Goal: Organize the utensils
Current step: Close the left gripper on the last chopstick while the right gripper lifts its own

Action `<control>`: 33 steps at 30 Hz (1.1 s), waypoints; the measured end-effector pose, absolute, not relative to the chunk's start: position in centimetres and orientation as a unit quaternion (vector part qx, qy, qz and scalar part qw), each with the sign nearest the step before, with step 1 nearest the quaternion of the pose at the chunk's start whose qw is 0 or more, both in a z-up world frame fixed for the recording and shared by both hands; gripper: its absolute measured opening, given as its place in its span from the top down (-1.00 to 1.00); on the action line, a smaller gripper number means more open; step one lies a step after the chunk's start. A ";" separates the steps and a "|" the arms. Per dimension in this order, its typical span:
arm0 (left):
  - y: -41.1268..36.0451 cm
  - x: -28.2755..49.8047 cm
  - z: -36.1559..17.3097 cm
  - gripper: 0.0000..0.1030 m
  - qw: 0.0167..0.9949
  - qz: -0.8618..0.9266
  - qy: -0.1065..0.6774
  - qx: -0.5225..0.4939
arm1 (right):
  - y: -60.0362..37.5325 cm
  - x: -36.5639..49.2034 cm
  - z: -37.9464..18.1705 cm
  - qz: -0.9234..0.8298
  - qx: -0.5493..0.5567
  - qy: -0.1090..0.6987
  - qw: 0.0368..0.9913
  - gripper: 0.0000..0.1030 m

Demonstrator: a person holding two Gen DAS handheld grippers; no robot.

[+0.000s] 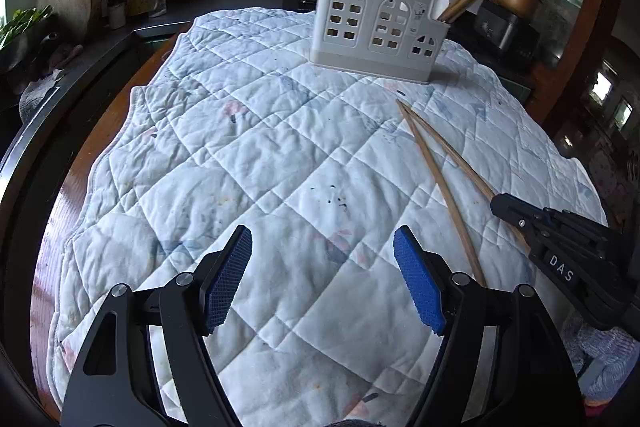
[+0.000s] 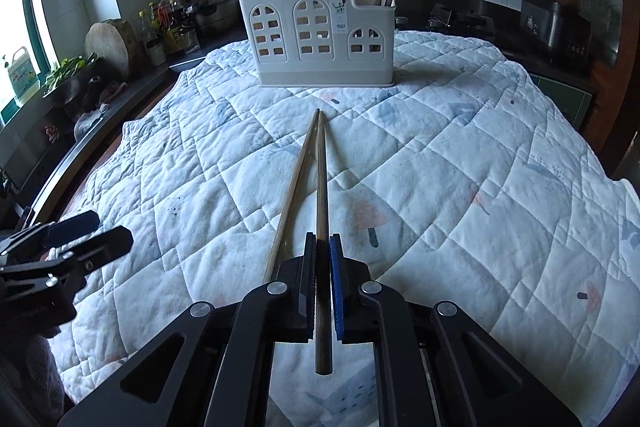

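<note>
Clenched on one long, thin wooden chopstick [image 2: 320, 187]: right gripper [image 2: 323, 247], black with blue ribbed pads, jaws nearly together, butt end of the stick poking back behind them toward the camera. Long axis straight ahead along the fingers, tip aimed at the white plastic utensil caddy with arched cut-out windows [image 2: 316, 35] near the far edge of the table. Beside it, just to the left, a second matching wooden chopstick [image 2: 294, 183] lying loose on the white quilted cloth [image 2: 460, 167], tips meeting at the far end, the two splaying apart toward the gripper; whether that one is touched by the gripper's outer side cannot be told.

Caddy dead ahead, well apart from the held stick's tip, more chopsticks already standing in its compartments. Judged next: lift, tilt the stick upright, carry forward over the caddy's open top.

Left gripper [image 1: 322, 275] released, jaws wide, nothing between them, hovering over bare cloth near the table's near edge, farther from both sticks than the right. Dark kitchen counter with bottles beyond the left edge.
</note>
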State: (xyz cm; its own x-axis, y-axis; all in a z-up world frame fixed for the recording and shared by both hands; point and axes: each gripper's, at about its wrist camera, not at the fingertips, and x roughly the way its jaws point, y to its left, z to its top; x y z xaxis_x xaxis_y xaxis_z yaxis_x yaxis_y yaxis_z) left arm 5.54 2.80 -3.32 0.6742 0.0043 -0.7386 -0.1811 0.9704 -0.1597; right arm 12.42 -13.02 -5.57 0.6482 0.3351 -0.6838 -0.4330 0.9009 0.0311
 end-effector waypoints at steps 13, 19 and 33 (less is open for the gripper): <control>-2.8 7.3 -4.6 -0.37 0.897 -0.024 0.425 -0.117 | -16.2 11.1 -1.9 0.224 -0.040 0.310 0.923 0.87; -5.2 8.4 -5.0 0.01 0.894 -0.045 0.434 -0.106 | -16.9 11.0 -1.8 0.228 -0.034 0.306 0.924 0.87; -7.0 10.8 -6.1 0.76 0.887 -0.026 0.451 -0.095 | -17.4 11.1 -2.0 0.230 -0.028 0.309 0.922 0.87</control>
State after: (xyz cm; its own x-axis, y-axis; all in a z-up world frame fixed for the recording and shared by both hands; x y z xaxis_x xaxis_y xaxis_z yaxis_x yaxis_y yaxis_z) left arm 10.81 -7.03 -6.10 0.5918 -0.1312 -0.7954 -0.0393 0.9808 -0.1911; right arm 11.07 -17.41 -1.99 0.7026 0.4075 -0.5833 -0.4416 0.8925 0.0917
